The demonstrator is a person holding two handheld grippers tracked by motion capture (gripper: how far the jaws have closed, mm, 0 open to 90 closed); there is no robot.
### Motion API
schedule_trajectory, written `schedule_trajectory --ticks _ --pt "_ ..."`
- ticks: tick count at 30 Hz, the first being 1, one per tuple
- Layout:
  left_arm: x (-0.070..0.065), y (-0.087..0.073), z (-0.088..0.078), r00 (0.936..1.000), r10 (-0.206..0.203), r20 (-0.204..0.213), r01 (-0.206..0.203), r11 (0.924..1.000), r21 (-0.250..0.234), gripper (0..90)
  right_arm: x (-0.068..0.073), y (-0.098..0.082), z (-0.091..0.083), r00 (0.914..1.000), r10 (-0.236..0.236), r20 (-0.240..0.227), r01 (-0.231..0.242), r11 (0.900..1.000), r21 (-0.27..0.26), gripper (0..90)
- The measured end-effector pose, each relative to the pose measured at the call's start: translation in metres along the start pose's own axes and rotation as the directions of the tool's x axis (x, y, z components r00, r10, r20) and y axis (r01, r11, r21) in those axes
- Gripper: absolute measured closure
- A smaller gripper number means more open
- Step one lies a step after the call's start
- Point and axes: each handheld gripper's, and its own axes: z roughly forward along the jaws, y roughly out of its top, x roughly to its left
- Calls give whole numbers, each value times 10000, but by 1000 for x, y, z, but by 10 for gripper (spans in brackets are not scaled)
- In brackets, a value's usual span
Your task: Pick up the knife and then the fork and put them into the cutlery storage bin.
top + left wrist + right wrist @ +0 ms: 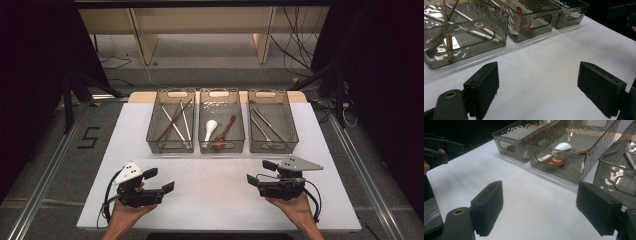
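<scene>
Bins (221, 142) of smoky clear plastic sit three in a row, holding chopsticks, spoons and metal cutlery; left gripper (161, 181) and right gripper (259, 172) both spread, empty.

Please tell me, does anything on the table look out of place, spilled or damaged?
Nothing stands out. The three bins stand in a straight row, with chopsticks, the spoons and metal utensils sorted inside. Left tool and right tool are open above the bare table.
</scene>
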Motion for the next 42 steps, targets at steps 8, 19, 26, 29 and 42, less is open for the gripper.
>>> schedule_trajectory --ticks 8,19,26,29,42 --pt "-1 0 1 9999 85 122 -86 9999 114 168 0 -12 -7 9999 35 110 -33 9999 -162 217" --pt "-1 -1 1 9998 68 162 -70 9999 148 162 1 -22 -12 9997 -18 240 24 9997 -245 192" --pt "-1 -1 2 9997 127 189 -130 9997 202 161 2 -24 -13 9996 -45 275 51 9997 -220 191" --pt "-2 -1 2 9997 140 176 -144 9997 209 161 2 -24 -13 9996 -44 274 51 9997 -250 191" --pt "-1 -1 2 9998 110 180 -115 9997 227 161 2 -23 -12 9996 -83 287 90 9997 -225 192"
